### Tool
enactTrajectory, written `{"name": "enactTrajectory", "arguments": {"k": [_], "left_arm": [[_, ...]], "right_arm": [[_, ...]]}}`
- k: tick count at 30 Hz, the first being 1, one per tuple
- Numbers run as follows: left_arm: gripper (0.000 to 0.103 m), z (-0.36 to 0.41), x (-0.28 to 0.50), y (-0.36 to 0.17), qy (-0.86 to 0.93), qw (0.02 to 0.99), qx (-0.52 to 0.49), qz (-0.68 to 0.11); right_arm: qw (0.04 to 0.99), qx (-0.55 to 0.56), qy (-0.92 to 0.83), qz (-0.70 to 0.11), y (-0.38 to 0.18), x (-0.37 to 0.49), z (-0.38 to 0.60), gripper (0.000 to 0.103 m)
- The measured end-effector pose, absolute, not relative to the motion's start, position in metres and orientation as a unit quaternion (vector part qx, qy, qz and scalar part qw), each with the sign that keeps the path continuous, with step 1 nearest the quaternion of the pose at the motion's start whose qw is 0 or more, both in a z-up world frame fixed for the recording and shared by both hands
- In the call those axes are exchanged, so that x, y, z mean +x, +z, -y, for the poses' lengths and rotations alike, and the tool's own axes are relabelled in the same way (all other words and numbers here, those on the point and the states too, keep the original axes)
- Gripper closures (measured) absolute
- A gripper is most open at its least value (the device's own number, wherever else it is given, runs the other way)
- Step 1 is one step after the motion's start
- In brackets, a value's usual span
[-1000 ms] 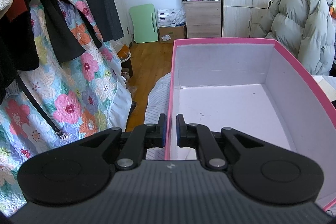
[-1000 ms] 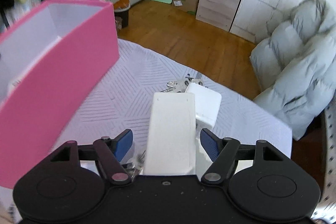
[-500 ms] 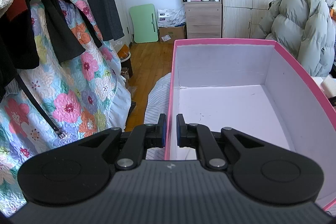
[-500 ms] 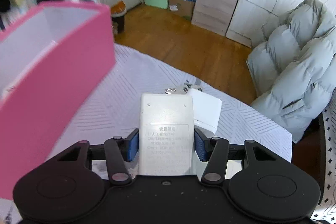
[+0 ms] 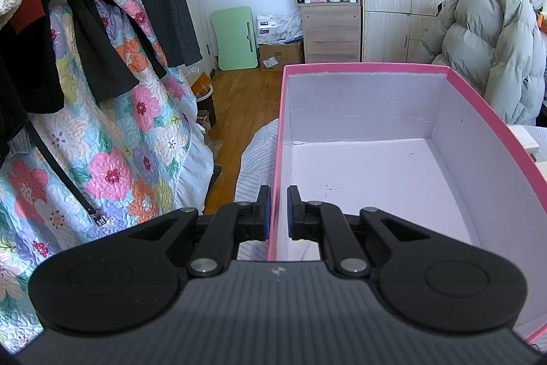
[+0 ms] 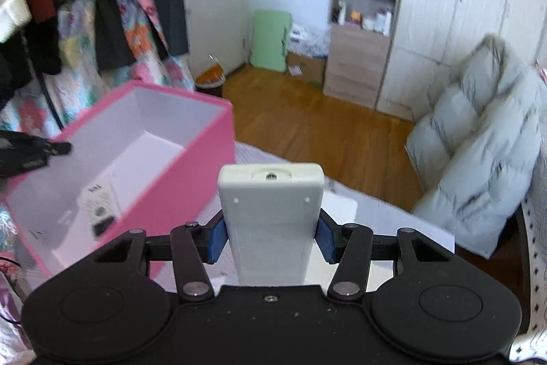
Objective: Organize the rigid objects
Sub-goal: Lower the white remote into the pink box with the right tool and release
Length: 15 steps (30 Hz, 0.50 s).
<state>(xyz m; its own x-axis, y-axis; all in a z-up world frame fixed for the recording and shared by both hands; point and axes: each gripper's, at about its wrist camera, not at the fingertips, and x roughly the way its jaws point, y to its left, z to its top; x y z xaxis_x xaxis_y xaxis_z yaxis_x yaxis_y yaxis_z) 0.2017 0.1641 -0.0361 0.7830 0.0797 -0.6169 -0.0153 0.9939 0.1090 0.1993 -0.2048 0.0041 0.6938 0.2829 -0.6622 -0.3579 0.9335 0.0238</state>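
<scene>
Right gripper (image 6: pixel 270 236) holds a white rectangular device (image 6: pixel 270 211) between its blue pads, which press on the two long sides; the device is lifted off the white striped cloth (image 6: pixel 386 221) and points forward, with the pink box (image 6: pixel 218 139) to its left. Left gripper (image 5: pixel 277 211) is closed on the near left wall of this pink box (image 5: pixel 275 159), one pad outside and one inside, so it seems to keep the box steady. Inside the box, the right wrist view shows one white item with a label (image 6: pixel 99 207) lying on the bottom; in the left wrist view the part of the floor that shows is bare. I judge the step in hand is the carrying of the device toward the box. The next move calls for bringing it to the left over the pink rim, high enough to clear the wall, then lowering it onto free floor beside the labelled item and opening the pads only when it rests there.
</scene>
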Motion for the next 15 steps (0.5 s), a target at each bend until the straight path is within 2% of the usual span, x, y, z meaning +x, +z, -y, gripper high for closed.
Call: {"name": "enactTrajectory", "arguments": {"k": [9,15], "left_arm": [[0.095,-0.165,0.201,-0.036,0.028,0.944,0.043,-0.327],[0.095,-0.164,0.201,-0.036,0.028,0.944,0.043,-0.326]], "right_arm": [[0.919,-0.037,0.275,-0.280,0.067,0.203,0.167,0.046],[0.875,-0.022,0.357,-0.326,0.046,0.252,0.099,0.046]]}}
